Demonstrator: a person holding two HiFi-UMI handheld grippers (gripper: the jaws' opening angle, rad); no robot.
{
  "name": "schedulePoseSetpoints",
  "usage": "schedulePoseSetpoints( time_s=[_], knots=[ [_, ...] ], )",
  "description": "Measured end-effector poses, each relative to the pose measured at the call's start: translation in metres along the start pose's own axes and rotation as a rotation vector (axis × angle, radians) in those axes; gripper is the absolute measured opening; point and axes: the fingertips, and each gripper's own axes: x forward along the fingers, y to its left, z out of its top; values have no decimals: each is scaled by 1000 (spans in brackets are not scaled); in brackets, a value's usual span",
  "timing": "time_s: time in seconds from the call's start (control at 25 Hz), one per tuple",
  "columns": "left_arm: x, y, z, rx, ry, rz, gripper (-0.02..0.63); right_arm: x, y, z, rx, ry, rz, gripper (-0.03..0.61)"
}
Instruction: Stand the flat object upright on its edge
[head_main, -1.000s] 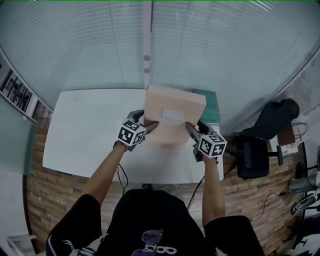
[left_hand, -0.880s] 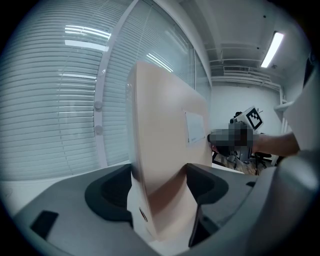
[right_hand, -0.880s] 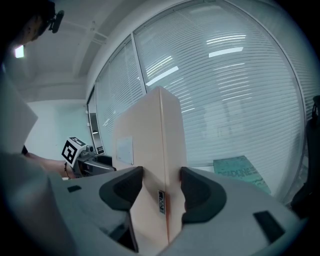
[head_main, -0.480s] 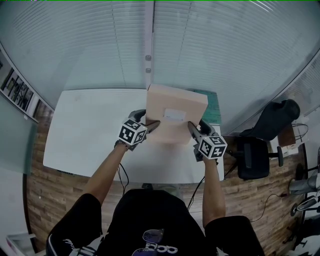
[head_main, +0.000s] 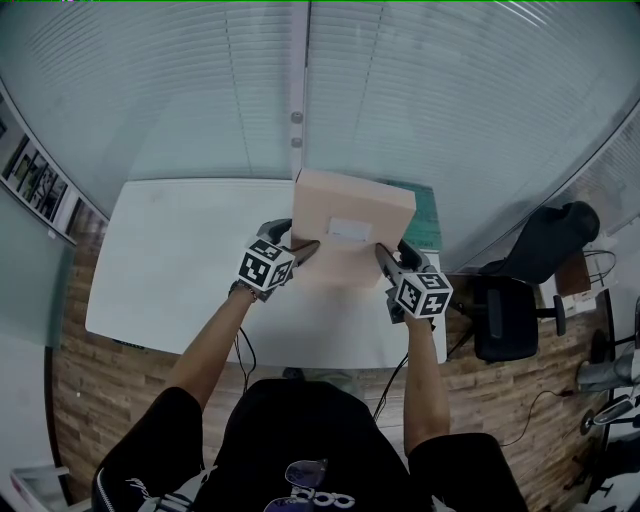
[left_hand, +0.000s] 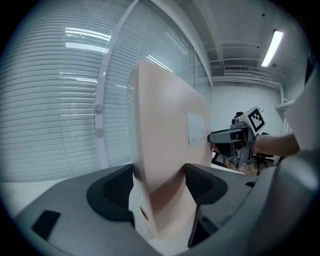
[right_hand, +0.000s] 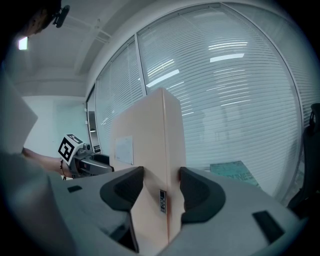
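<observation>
The box (head_main: 352, 230) is held upright toward 1 o'clock of the white bench (head_main: 180, 260). The left tool (head_main: 300, 247) is clamped on its edge at 8 o'clock. The right tool (head_main: 385, 255) is clamped on its edge at 4 o'clock.

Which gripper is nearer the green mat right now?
Right. The right gripper clamps the box at its right edge, close beside the green mat; the left gripper clamps the left edge, farther off.

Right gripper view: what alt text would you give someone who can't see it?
A flat pinkish-beige box is held upright, its near edge clamped in the dark jaws of the right gripper. The left gripper holds the far side, with window blinds behind.
</observation>
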Motion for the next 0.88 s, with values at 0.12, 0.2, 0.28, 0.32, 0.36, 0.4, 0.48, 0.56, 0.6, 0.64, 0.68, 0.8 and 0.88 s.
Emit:
schedulePoseSetpoints(
  time_s=[0.12,0.2,0.28,0.32,0.36,0.4,0.48,0.56,0.6,0.64,0.68,0.8,0.88],
  knots=[
    [3,1,2,-3,1,-1,345,1,-3,2,-1,1,-3,245],
    [5,2,4,0,0,1,345,3,-5,4,-3,-1,-8,244],
    [7,4,7,3,-2,4,345,5,-7,6,-2,-5,-10,244],
    [8,5,9,4,-2,5,345,6,-8,8,-1,-6,-12,244],
    [10,6,10,4,-1,5,345,7,-10,9,1,-7,-14,244],
    [11,7,12,5,-1,6,344,8,-11,10,3,-8,-16,243],
    [13,9,14,6,1,9,344,10,-13,12,5,-7,-21,242],
    [16,13,17,7,2,12,344,15,-16,14,5,-5,-26,242],
    [18,15,18,7,3,13,344,17,-17,15,4,-6,-28,242],
    [20,16,19,6,2,15,344,19,-19,17,4,-7,-31,242],
    [22,18,21,4,2,16,344,21,-20,18,5,-8,-34,242],
    [30,24,25,-1,-1,20,342,29,-27,23,8,-9,-44,241],
    [36,30,29,-3,-1,24,342,36,-31,27,9,-10,-48,241]
  ],
)
